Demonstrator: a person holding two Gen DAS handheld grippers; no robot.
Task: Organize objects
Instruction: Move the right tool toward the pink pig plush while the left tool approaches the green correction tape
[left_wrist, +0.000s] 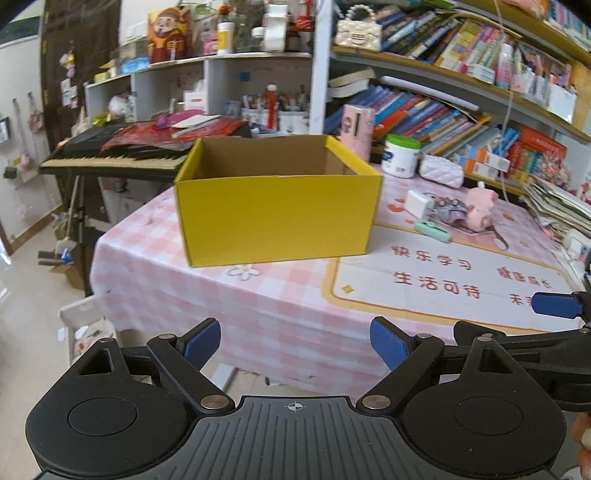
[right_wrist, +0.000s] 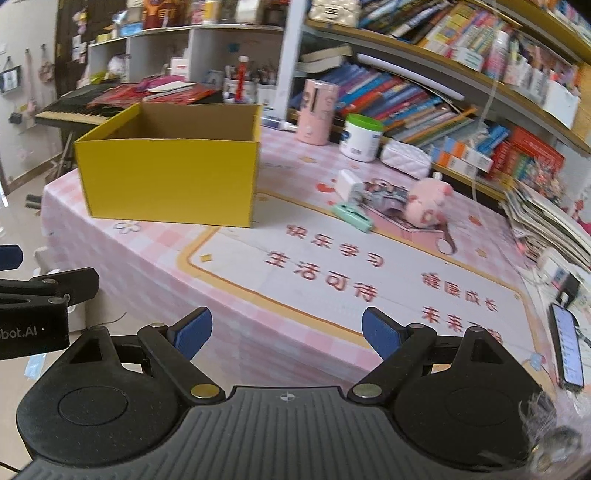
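Observation:
An open yellow cardboard box (left_wrist: 275, 218) stands on the pink checked table; it also shows in the right wrist view (right_wrist: 170, 181), and its inside looks empty. To its right lie a white charger (right_wrist: 349, 183), a mint green stapler-like item (right_wrist: 352, 216), a small patterned pouch (right_wrist: 388, 195) and a pink plush toy (right_wrist: 426, 203); the plush also shows in the left wrist view (left_wrist: 480, 208). My left gripper (left_wrist: 295, 345) is open and empty, off the table's near edge. My right gripper (right_wrist: 286, 334) is open and empty, over the near edge.
A pink cylinder (right_wrist: 318, 110), a white jar with a green lid (right_wrist: 361, 137) and a white quilted case (right_wrist: 406, 157) stand at the back by the bookshelves. A phone (right_wrist: 567, 349) lies at the table's right. A keyboard piano (left_wrist: 110, 155) stands behind left.

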